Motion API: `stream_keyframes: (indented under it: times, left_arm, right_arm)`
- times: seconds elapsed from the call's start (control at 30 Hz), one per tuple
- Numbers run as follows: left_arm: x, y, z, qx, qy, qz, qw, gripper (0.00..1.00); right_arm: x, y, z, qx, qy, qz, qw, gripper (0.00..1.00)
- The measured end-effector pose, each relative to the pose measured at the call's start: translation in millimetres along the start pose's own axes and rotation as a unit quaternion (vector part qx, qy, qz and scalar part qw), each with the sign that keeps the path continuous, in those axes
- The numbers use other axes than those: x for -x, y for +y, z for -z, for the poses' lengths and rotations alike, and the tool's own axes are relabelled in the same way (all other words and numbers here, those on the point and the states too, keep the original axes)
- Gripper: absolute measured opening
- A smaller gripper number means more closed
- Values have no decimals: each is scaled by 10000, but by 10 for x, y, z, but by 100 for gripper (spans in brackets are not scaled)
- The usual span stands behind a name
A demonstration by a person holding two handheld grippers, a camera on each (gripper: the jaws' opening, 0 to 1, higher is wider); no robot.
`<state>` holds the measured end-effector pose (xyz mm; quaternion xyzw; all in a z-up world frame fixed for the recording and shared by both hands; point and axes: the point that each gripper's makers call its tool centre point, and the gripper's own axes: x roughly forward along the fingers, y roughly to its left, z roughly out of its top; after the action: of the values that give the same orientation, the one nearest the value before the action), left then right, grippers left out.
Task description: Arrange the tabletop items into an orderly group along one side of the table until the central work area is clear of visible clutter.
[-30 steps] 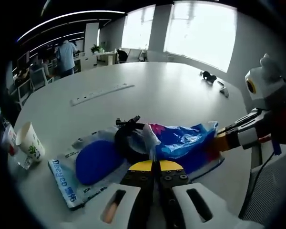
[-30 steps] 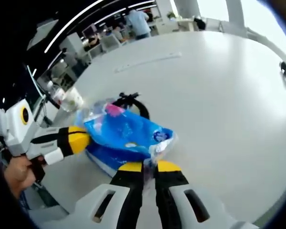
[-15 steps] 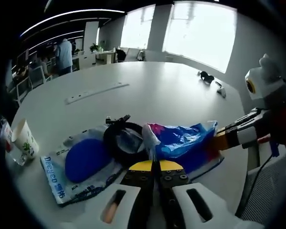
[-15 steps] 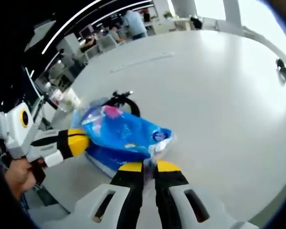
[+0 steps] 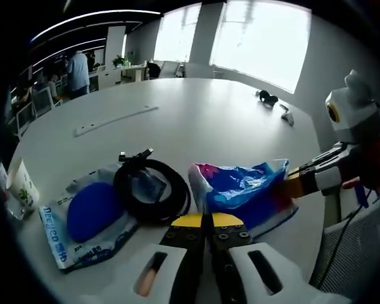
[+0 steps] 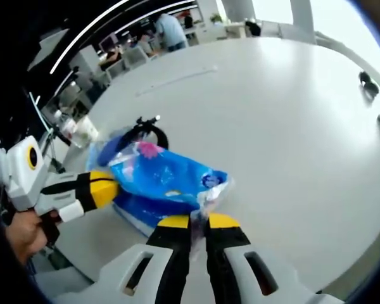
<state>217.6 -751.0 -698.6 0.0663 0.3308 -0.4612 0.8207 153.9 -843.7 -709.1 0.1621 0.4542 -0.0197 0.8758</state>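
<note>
- Left tongs: bottom centre of the left gripper view, yellow-tipped jaws pressed together on the near edge of the blue plastic packet. In the right gripper view these tongs enter from the left, held by a hand at lower left, and their tip meets the packet's left end.
- Right tongs: bottom centre of the right gripper view, jaws closed on a crumpled corner of the blue plastic packet. In the left gripper view they come in from the right and clamp the packet's right end.
- The packet sits centre frame in both views, stretched between the two tongs; whether it clears the surface cannot be told. In the right gripper view a flat blue item lies just under it.
- Coiled black cable: left of the packet in the left gripper view, lying partly on a white and blue pouch at lower left. In the right gripper view the cable shows just beyond the packet.
- Paper cup: far left edge of the left gripper view, upright; in the right gripper view the cup stands at the left, near the surface edge.
- A long pale strip lies flat, upper left of centre; small dark items rest at the upper right, well apart from the rest.
- A person stands in the upper left background.
</note>
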Motion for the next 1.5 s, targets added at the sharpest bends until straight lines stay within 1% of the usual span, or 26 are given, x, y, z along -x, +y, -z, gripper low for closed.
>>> stream_keyframes:
  times: [0.07,0.3,0.53,0.63,0.73,1.03,1.3,1.37,1.47,1.5]
  left_arm:
    - [-36,-39,38,-32,67,37,10000,1]
    - [-139,-188,40,37,87,156,9998,1]
    - [-226,-314,39,-93,166,196,9996,1]
    - [-258,-363,39,-100,165,242,9995,1]
    - [-298,-426,59,-157,233,305,9991,1]
    - [-330,-473,91,-209,312,353,9987,2]
    - [-363,-516,122,-249,356,356,9984,3]
    - [-366,-529,133,-220,370,371,9984,4]
    - [-373,-544,141,-285,375,358,9982,5]
    - [-375,-549,158,-314,426,369,9979,6]
  right_arm:
    - [17,-58,28,-52,14,29,10000,5]
    - [54,-217,90,-7,17,165,9999,5]
    - [94,-351,152,-121,8,227,9997,5]
    - [116,-409,174,-141,8,273,9995,5]
    - [129,-464,199,-165,15,328,9993,5]
    - [146,-525,253,-293,-11,384,9988,5]
    - [145,-575,287,-325,-43,480,9983,6]
    - [144,-586,313,-304,-4,503,9983,6]
    - [145,-603,326,-318,-10,514,9982,6]
    - [149,-609,328,-325,-15,521,9981,6]
